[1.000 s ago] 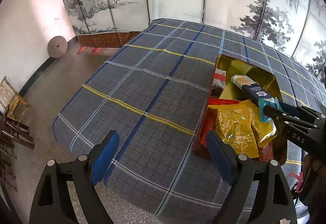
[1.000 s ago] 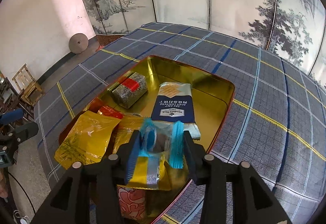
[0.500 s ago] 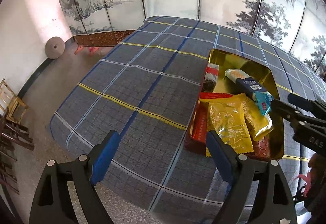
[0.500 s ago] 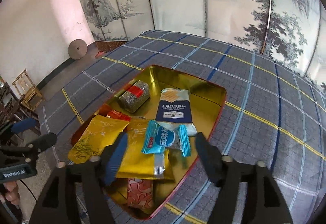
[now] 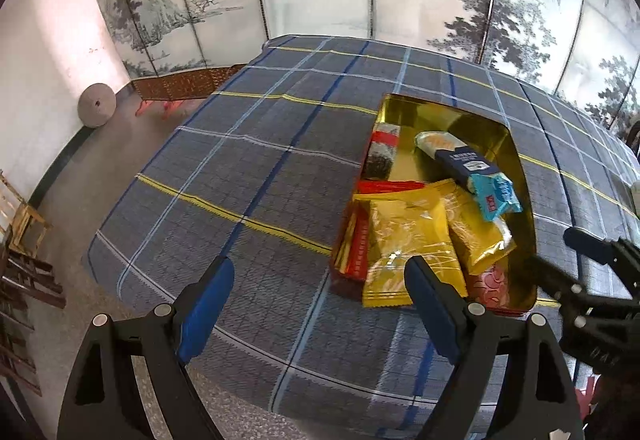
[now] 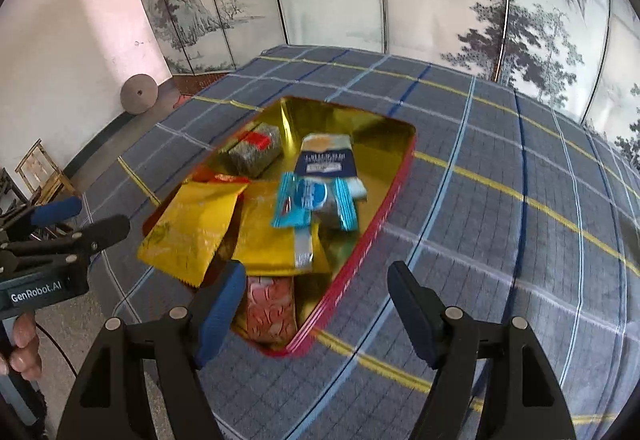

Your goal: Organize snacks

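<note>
A gold-lined tin with red sides (image 6: 384, 208) sits on the plaid tablecloth and holds several snack packets. A light blue packet (image 6: 312, 200) lies loose on top of the yellow packets (image 6: 192, 232), just in front of a dark blue cracker packet (image 6: 326, 156). A grey packet with a red label (image 6: 256, 150) lies at the tin's far left. My right gripper (image 6: 316, 292) hangs open and empty above the tin's near corner. In the left wrist view the tin (image 5: 520, 176) lies to the right of my open, empty left gripper (image 5: 316, 296), and the right gripper (image 5: 560, 254) shows at the right edge.
The plaid cloth (image 5: 248, 176) covers the whole table, whose near edge drops to a grey floor. A painted folding screen (image 6: 400, 0) stands behind it. Wooden chairs (image 5: 24, 224) and a round stone disc (image 5: 97, 105) sit by the left wall. A hand (image 6: 24, 344) holds the left gripper (image 6: 84, 219).
My right gripper opened and let go of the light blue packet, which now rests in the tin. Both grippers have drawn back from the tin, so it looks farther away.
</note>
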`<state>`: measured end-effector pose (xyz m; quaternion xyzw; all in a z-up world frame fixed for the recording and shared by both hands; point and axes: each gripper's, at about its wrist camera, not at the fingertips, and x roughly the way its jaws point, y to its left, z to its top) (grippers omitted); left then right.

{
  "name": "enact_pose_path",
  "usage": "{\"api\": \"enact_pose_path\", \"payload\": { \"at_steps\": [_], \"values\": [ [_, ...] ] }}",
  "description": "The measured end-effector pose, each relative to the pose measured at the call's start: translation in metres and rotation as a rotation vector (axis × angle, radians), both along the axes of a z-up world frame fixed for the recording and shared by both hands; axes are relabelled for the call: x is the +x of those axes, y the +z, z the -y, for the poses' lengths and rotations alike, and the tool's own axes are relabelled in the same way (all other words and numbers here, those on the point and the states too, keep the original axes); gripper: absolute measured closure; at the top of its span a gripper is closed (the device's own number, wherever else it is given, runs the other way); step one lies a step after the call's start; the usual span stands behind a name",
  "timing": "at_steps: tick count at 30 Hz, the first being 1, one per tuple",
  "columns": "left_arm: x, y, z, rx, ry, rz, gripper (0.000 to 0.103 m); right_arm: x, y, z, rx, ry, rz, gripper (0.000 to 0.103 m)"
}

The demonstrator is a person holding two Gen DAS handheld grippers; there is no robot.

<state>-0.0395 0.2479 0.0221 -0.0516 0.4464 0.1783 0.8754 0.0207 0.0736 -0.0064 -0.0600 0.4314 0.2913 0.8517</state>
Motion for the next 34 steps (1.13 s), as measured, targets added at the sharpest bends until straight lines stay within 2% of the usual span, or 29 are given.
{"api": "enact_pose_path", "payload": {
  "at_steps": [3, 7, 34],
  "values": [
    [0.003, 0.000, 0.007, 0.004, -0.015, -0.004, 0.018, -0.003, -0.001, 0.003, 0.012, -0.005, -0.024, 0.028],
    [0.005, 0.002, 0.013, 0.007, -0.027, 0.000, 0.018, -0.008, -0.002, 0.004, -0.013, -0.005, 0.002, 0.027],
    [0.009, 0.005, 0.023, -0.003, -0.064, 0.008, 0.018, -0.015, -0.008, 0.000, -0.041, 0.028, -0.001, 0.027]
  ]
}}
